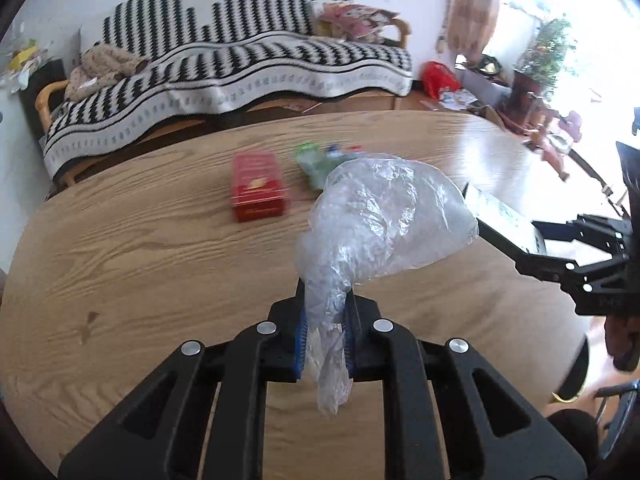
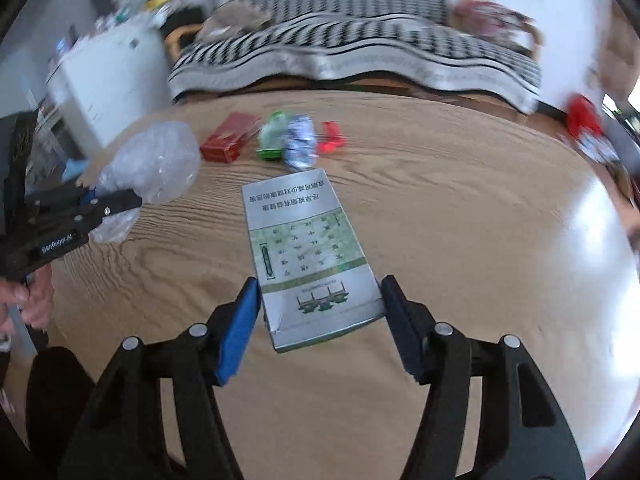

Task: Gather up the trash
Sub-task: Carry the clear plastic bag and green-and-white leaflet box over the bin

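My left gripper [image 1: 326, 312] is shut on a crumpled clear plastic bag [image 1: 384, 220] and holds it above the wooden table [image 1: 140, 260]; the bag also shows in the right wrist view [image 2: 154, 164]. My right gripper [image 2: 318, 300] grips a long silver-green carton [image 2: 308, 248] by its two sides, the pads against its edges, above the table [image 2: 480, 220]. In the left wrist view the carton [image 1: 500, 216] juts from the right gripper [image 1: 524, 250]. A red box [image 1: 258, 188], a green wrapper [image 2: 274, 138], a silver-blue wrapper [image 2: 300, 142] and a red scrap [image 2: 332, 140] lie further back.
A sofa with a black-and-white blanket [image 1: 240, 60] stands behind the table. A white cabinet [image 2: 108, 80] is at the left. A red bag [image 1: 438, 78] and a potted plant [image 1: 540, 64] sit on the floor near the bright window.
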Demonstrator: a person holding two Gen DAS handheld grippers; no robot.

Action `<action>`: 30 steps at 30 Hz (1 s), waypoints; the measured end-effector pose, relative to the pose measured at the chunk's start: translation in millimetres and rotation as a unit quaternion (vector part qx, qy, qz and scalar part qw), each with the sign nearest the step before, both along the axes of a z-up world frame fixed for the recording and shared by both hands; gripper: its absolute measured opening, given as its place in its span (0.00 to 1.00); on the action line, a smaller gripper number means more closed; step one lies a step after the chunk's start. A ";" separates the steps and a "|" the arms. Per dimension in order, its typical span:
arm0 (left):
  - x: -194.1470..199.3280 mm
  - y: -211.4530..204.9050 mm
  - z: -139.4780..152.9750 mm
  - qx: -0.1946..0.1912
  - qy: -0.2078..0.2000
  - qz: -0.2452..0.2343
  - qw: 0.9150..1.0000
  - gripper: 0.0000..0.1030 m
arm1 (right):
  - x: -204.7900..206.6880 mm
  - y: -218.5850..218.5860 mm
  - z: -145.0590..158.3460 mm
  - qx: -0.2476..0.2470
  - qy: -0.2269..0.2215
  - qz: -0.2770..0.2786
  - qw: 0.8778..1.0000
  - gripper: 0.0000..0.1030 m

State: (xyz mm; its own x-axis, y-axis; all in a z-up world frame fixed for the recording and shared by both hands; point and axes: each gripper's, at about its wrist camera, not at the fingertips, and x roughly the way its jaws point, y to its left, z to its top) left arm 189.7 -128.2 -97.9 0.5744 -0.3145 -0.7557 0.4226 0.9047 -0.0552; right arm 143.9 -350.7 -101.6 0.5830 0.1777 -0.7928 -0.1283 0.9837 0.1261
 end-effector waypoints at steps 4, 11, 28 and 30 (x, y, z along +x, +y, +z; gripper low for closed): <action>-43.8 -58.1 12.0 -0.011 0.000 -0.047 0.999 0.13 | -68.8 -49.9 14.9 0.006 -0.012 -0.097 0.995 0.59; -115.6 -175.8 3.7 -0.040 0.030 -0.138 0.989 0.13 | -205.7 -143.1 7.3 0.027 -0.010 -0.263 0.964 0.59; -236.7 -354.8 -88.9 -0.057 0.150 -0.261 0.952 0.13 | -383.8 -254.6 -59.4 0.038 0.017 -0.450 0.892 0.59; -236.4 -360.7 -95.3 -0.060 0.150 -0.271 0.949 0.13 | -383.2 -257.9 -63.6 0.041 0.020 -0.454 0.890 0.59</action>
State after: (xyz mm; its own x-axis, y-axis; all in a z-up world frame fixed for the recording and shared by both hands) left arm -46.7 -488.9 -193.2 0.0678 -0.5961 -0.8000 0.7726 0.5387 -0.3360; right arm -239.3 -608.5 -165.2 0.4882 -0.2933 -0.8220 0.7201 0.6675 0.1896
